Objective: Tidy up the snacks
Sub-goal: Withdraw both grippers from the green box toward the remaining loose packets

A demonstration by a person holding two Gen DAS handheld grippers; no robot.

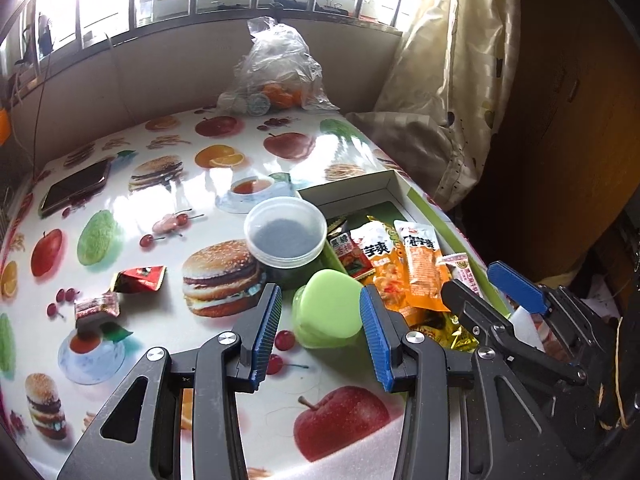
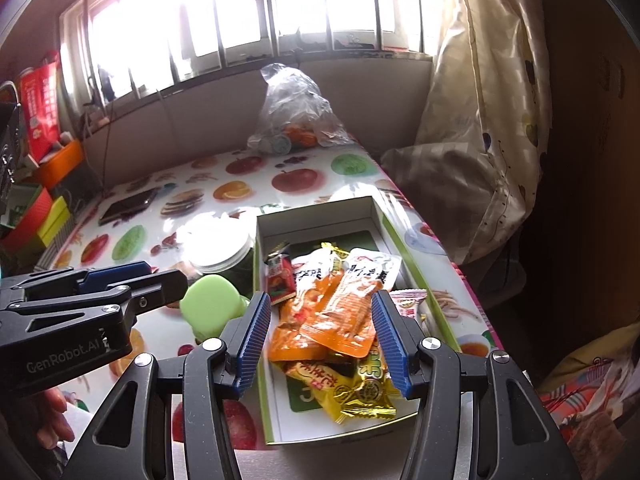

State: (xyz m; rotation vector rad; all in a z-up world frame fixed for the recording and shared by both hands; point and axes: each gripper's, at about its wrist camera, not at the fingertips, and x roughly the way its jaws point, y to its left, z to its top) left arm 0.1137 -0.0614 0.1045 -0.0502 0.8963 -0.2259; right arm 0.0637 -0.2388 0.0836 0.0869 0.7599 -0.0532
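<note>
A shallow white and green box (image 2: 376, 212) on the table holds several snack packets: orange ones (image 2: 340, 312), a yellow one (image 2: 352, 396) and a small red one (image 2: 280, 276). The box also shows in the left wrist view (image 1: 384, 184). My right gripper (image 2: 320, 340) is open and empty above the packets. My left gripper (image 1: 320, 320) is open, its jaws either side of a light green lidded container (image 1: 328, 308), apart from it. A red packet (image 1: 140, 278) and a small pink candy (image 1: 98, 306) lie loose on the table at the left.
A dark jar with a translucent lid (image 1: 286, 232) stands beside the box. A phone (image 1: 76, 188) lies at the far left. A plastic bag with oranges (image 1: 276, 76) sits at the back. A curtain (image 1: 448, 80) hangs at the right. The table (image 1: 224, 144) has a fruit-print cover.
</note>
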